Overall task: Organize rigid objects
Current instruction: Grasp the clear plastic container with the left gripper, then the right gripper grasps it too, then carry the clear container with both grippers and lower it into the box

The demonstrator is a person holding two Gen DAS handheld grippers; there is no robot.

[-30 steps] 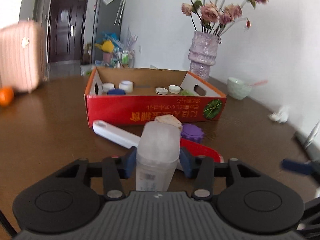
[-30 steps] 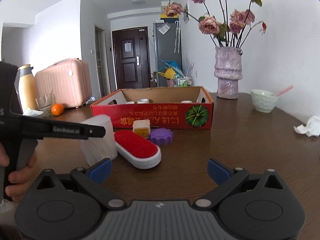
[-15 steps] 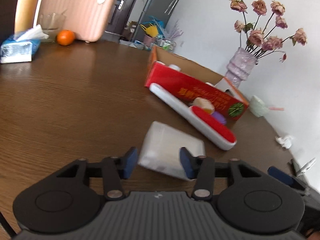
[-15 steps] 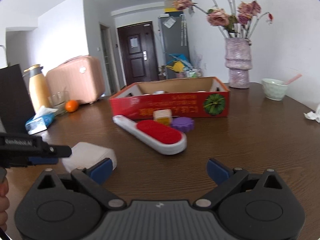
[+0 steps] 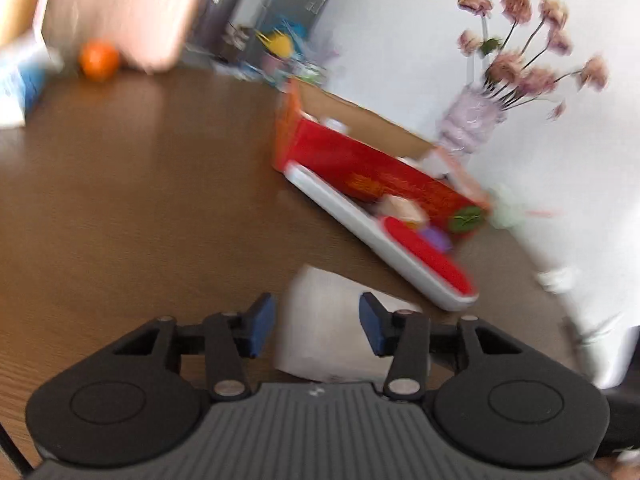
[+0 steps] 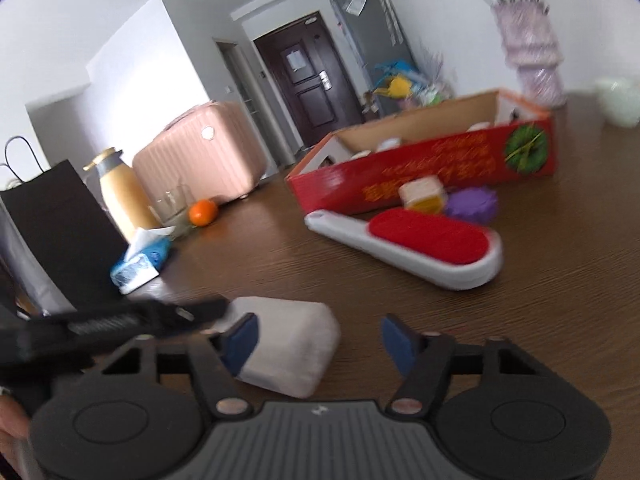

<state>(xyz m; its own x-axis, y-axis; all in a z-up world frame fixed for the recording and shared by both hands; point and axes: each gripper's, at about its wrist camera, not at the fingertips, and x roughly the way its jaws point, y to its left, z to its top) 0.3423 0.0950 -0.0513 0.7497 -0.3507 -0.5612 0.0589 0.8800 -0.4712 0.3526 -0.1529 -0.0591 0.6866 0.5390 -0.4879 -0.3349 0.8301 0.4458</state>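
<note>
On the brown table [image 6: 248,248], a red box [image 6: 420,160] faces the door [image 6: 308,84].

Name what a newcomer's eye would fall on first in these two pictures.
The red cardboard box at mid-table, with the red-and-white lint brush lying just in front of it. Nearer, a frosted white container lies on its side between the fingers of the left hand-held gripper.

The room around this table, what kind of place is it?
Most likely a home, perhaps a dining area near the entrance: a wooden table, a refrigerator, a pink suitcase and a vase of flowers.
</note>
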